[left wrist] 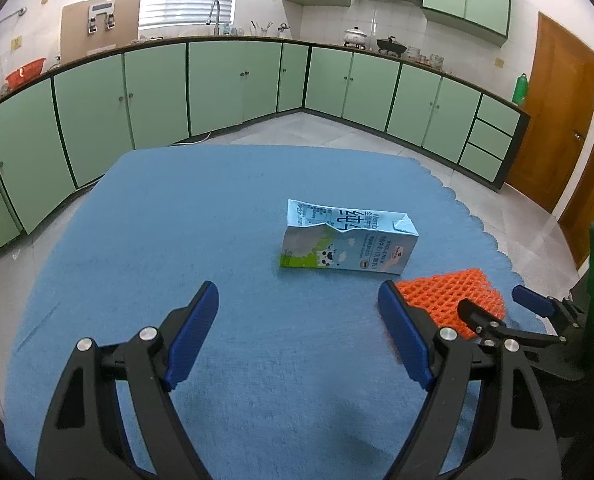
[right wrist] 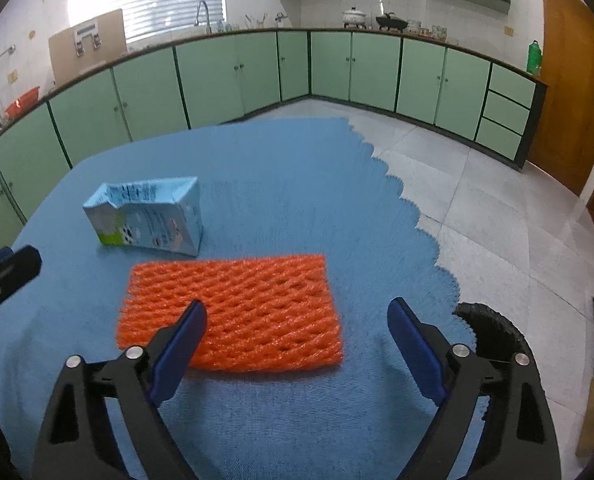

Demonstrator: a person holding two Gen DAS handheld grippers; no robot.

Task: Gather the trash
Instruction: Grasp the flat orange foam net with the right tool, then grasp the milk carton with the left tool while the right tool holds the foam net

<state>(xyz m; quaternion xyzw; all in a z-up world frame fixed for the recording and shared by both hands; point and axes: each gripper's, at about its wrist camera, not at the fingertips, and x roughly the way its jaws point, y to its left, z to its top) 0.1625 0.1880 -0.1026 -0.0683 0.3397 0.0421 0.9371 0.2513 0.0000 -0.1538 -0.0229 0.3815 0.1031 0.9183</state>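
A crushed light-blue milk carton (left wrist: 347,240) lies on its side on the blue tablecloth (left wrist: 217,220); it also shows in the right wrist view (right wrist: 149,216). An orange foam fruit net (right wrist: 237,312) lies flat in front of the carton, and shows partly in the left wrist view (left wrist: 453,296). My left gripper (left wrist: 297,308) is open and empty, above the cloth, short of the carton. My right gripper (right wrist: 297,320) is open and empty, just above the near edge of the net. The right gripper shows at the right of the left wrist view (left wrist: 501,304).
The tablecloth (right wrist: 297,184) has a scalloped edge on the right, beyond which is grey tiled floor (right wrist: 477,200). A black round object (right wrist: 493,328) sits by the table's right edge. Green kitchen cabinets (left wrist: 157,92) line the far walls. A wooden door (left wrist: 557,120) is at right.
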